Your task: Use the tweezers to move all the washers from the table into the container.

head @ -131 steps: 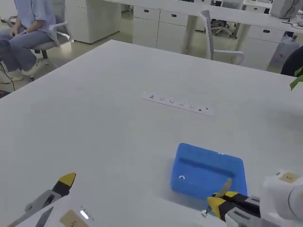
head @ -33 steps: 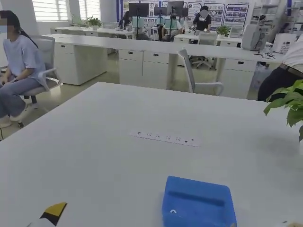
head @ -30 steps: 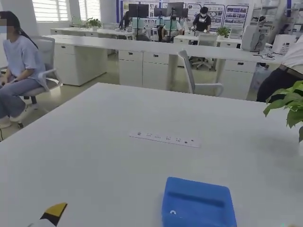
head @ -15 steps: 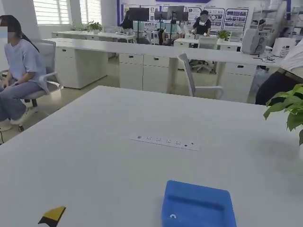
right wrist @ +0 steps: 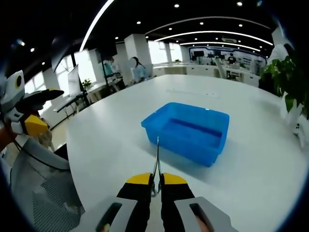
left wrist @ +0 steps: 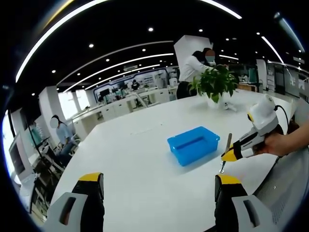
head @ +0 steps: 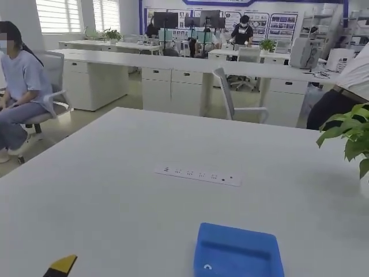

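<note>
Room: open-plan office; a white table (head: 115, 190) carries a power strip (head: 199, 175) at its middle, with a seated person (head: 17, 86) at 9 o'clock and a plant (head: 346, 130) at 3 o'clock.
Container (head: 237, 254): blue and open-topped, on the table at 5 o'clock from the power strip; it probably sits near the front edge so drops need only a short reach.
Washer (head: 207, 267): one pale ring lies inside, at the container's 7 o'clock corner in head view.
Right gripper (right wrist: 156, 180): jaws pressed together on the tweezers (right wrist: 157, 157), clamping their rear end so the thin tips do the fine picking.
Tweezers' aim: in right gripper view they point to 12 o'clock at the container's near wall. In left gripper view they slant tip-down at 4 o'clock from the container, apart from it and low over the table.
Tweezer tips: too small to tell whether they carry a washer.
Hand (left wrist: 285, 142): wrapped round the right gripper's handle, wrist low, tilting the tool downward.
Left gripper (left wrist: 158, 179): jaws spread wide and holding nothing, aimed across the table at the container; it seems parked clear of the work.
</note>
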